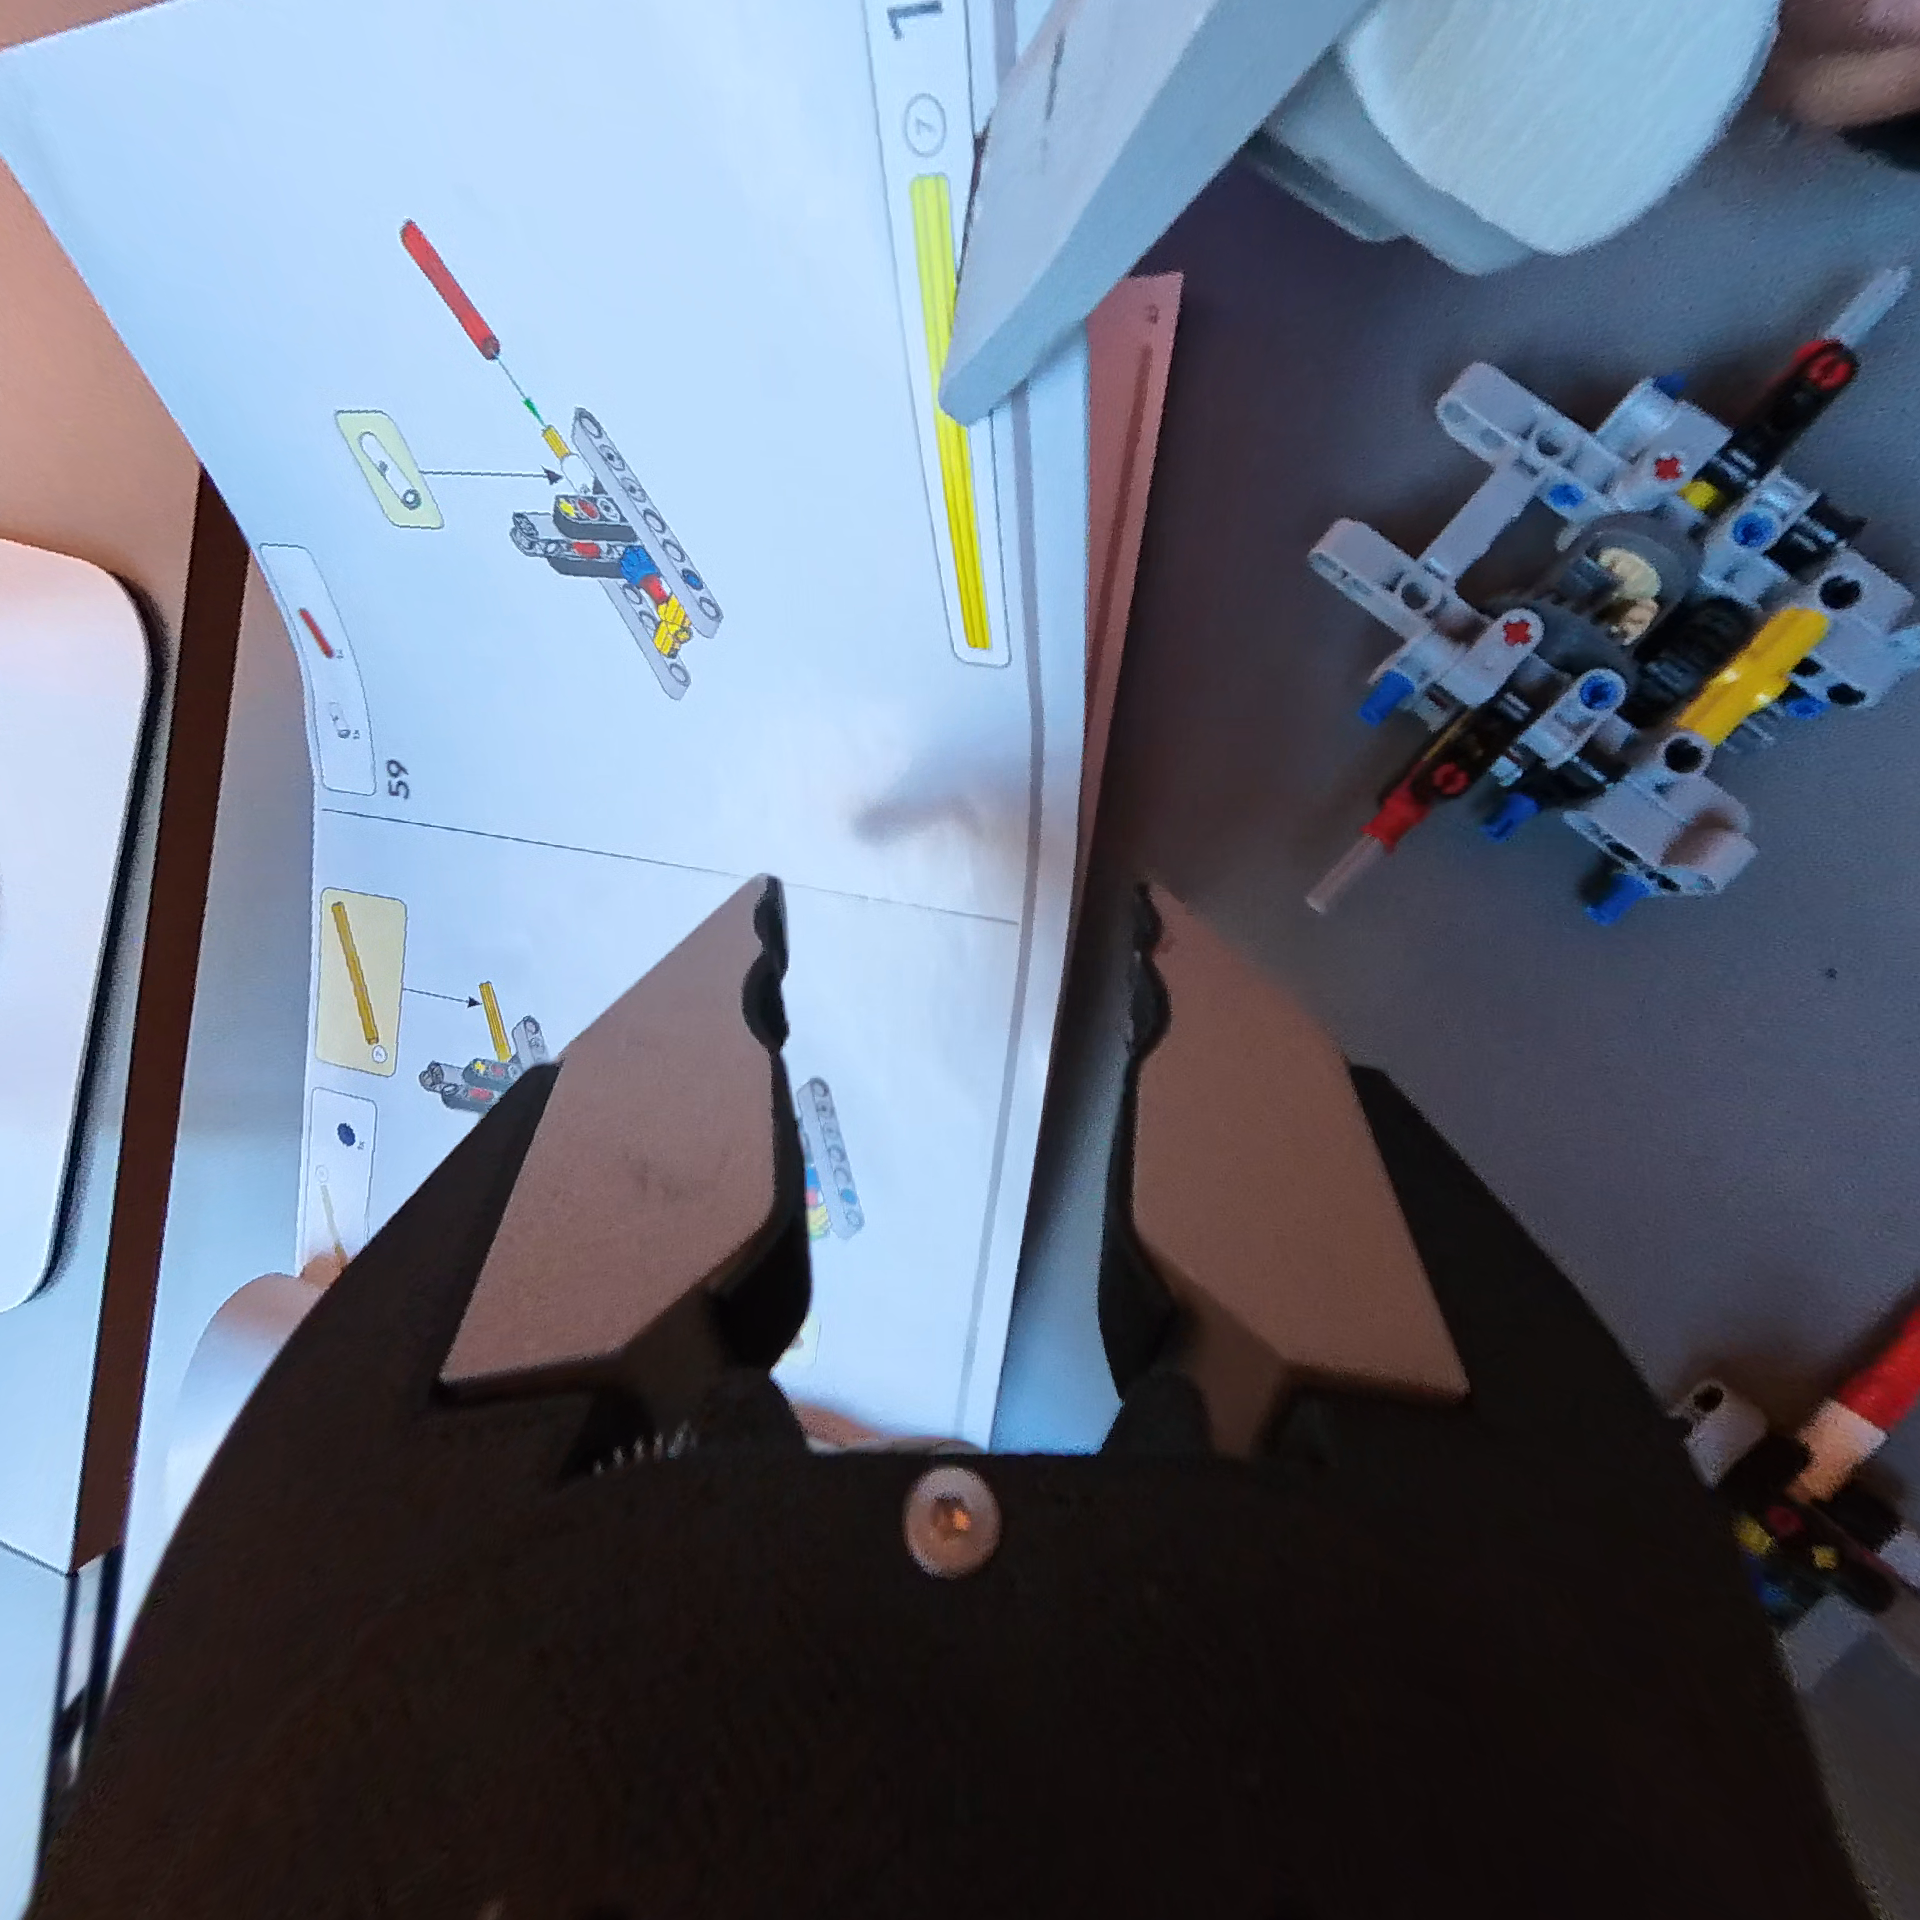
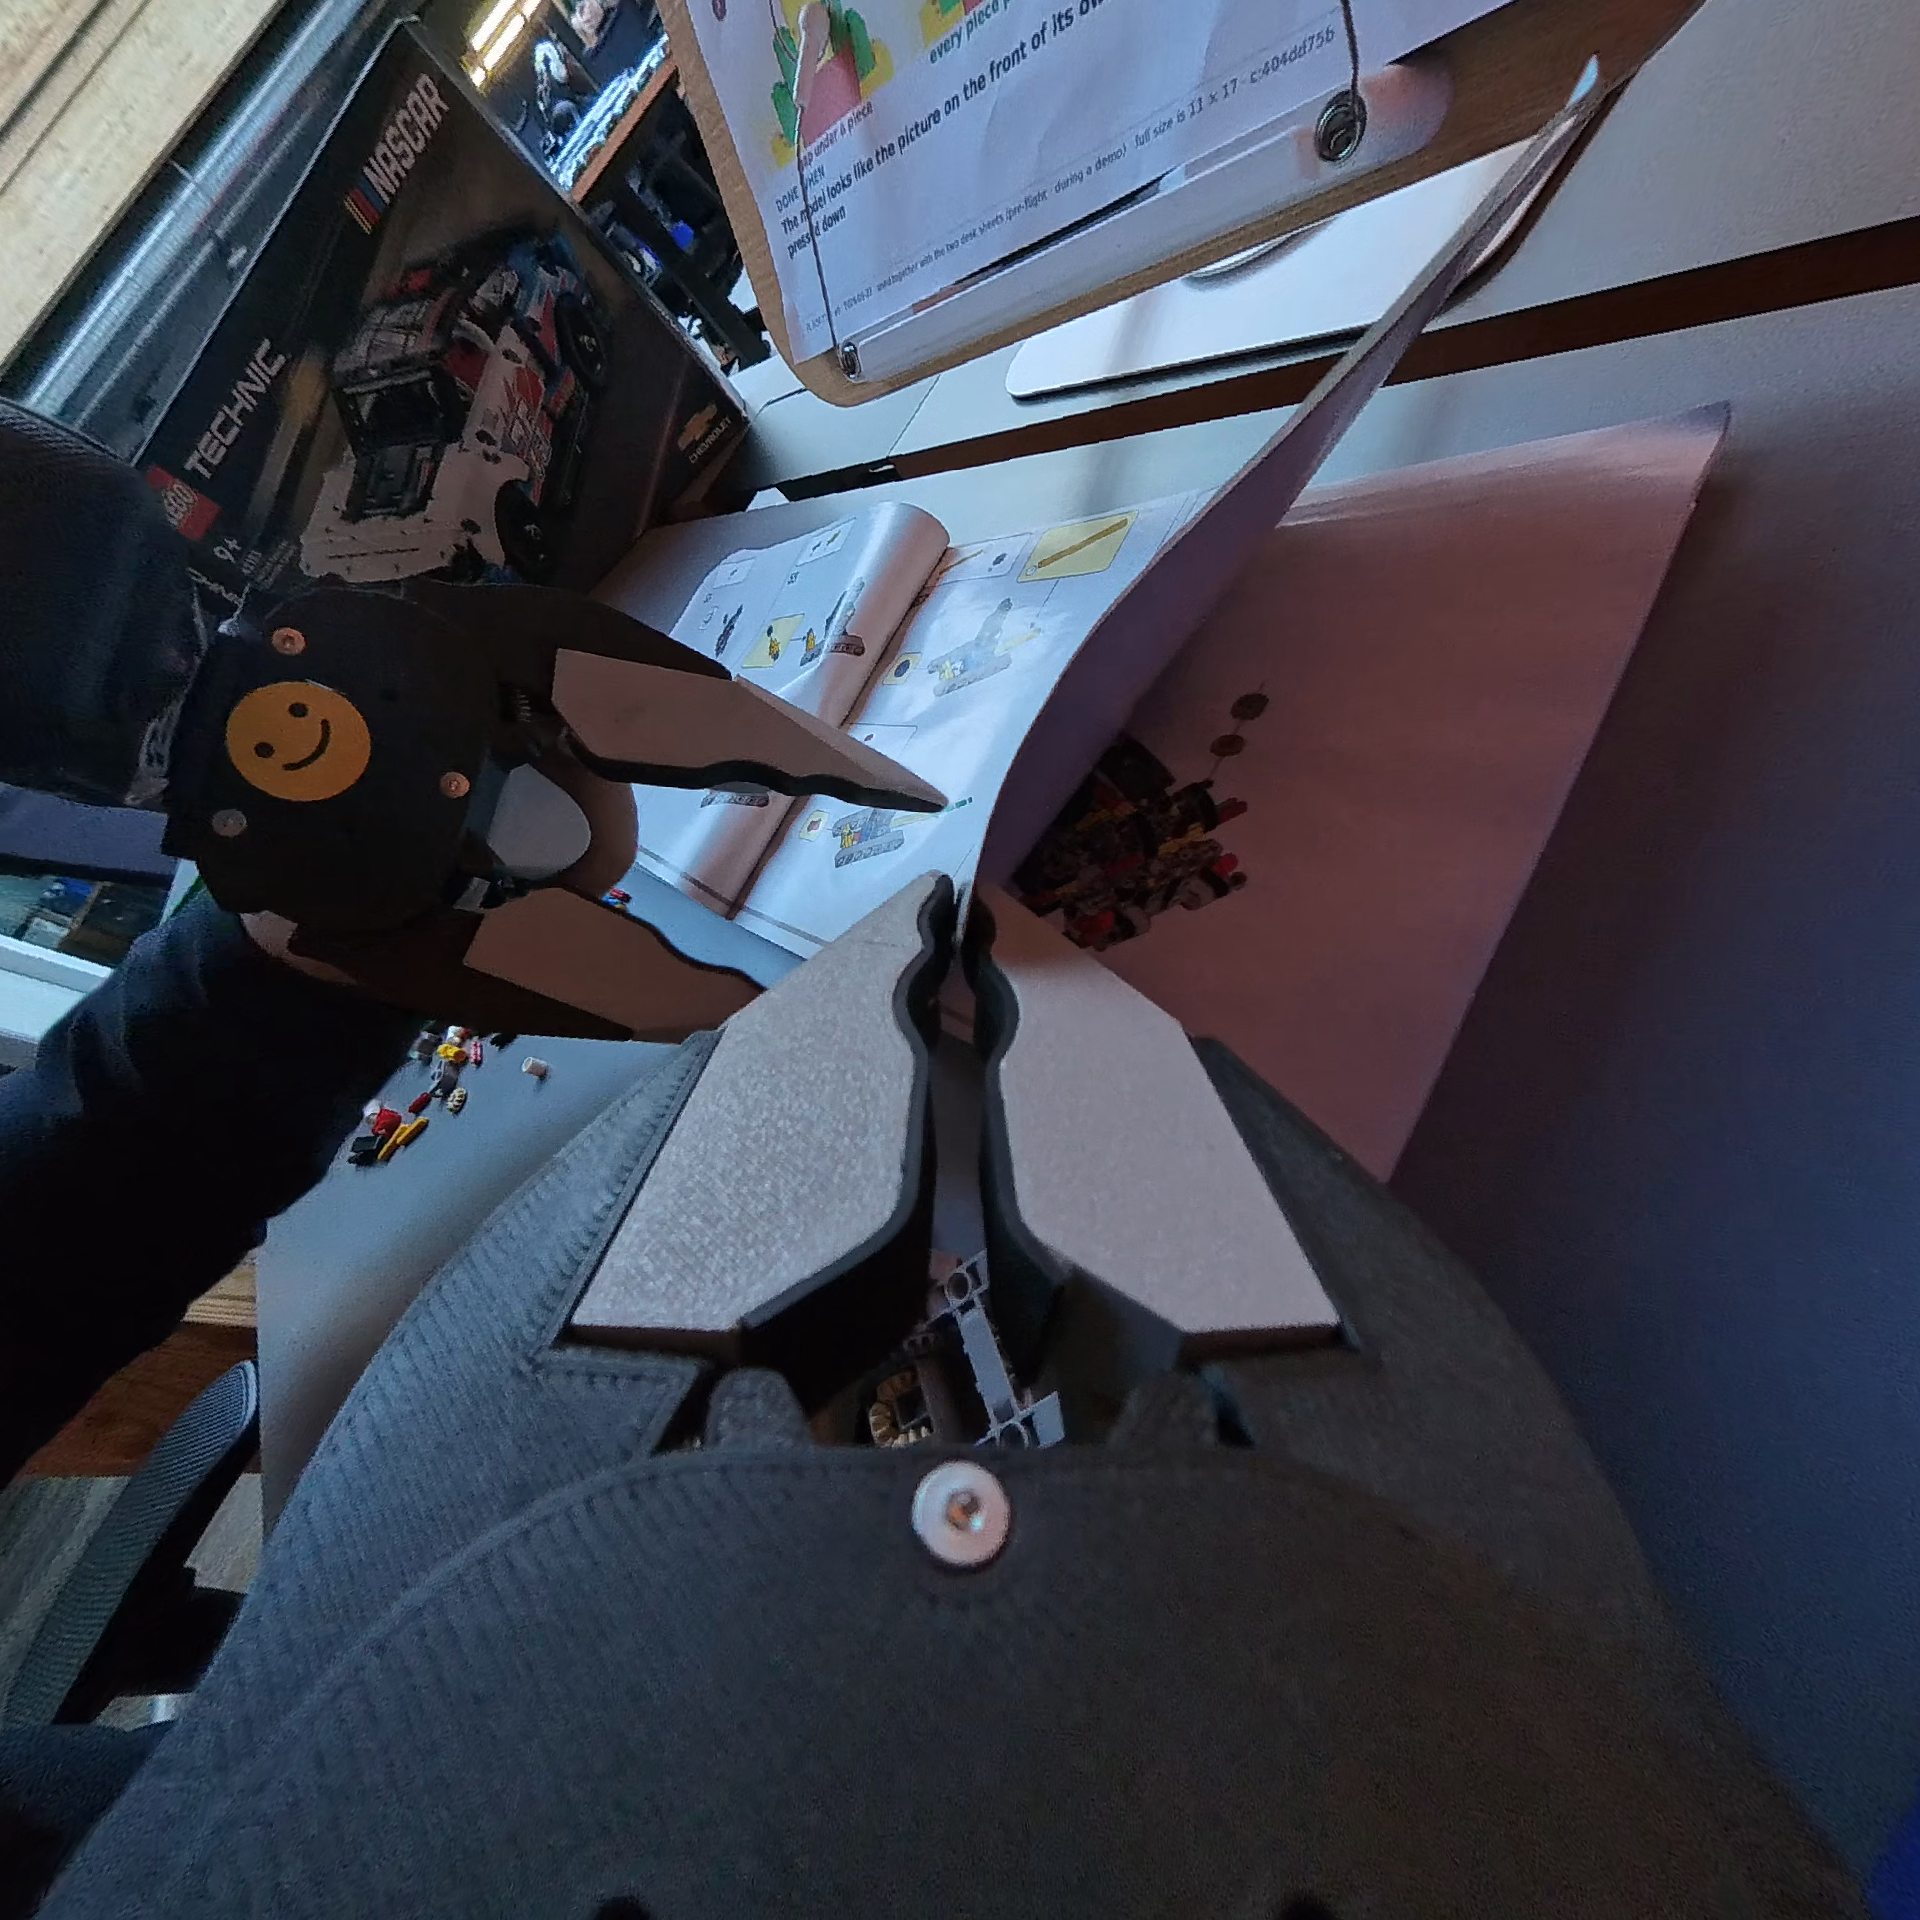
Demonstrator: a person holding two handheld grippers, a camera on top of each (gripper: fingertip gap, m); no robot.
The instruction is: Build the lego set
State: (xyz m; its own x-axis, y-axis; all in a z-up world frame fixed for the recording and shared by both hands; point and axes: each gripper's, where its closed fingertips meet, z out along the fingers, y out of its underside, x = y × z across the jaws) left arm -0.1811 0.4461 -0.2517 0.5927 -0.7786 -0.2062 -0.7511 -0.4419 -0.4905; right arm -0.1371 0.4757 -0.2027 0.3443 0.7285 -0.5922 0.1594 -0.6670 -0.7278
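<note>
Desk (image 2: 436, 1226): page (image 2: 1143, 665) in right claw (image 2: 961, 914)

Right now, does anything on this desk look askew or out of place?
Yes. One page of the instruction booklet is lifted and bowed instead of lying flat; the right gripper is shut on its edge. The left gripper is open above the booklet. Loose bricks lie scattered.

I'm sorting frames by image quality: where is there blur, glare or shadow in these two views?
Left wrist view: the instruction booklet is washed out bluish, with a soft shadow smudge near its edge; the brick model is slightly soft. Right wrist view: sharper, dim and purple-tinted; straight edges bow from the wide-angle lens.
</note>
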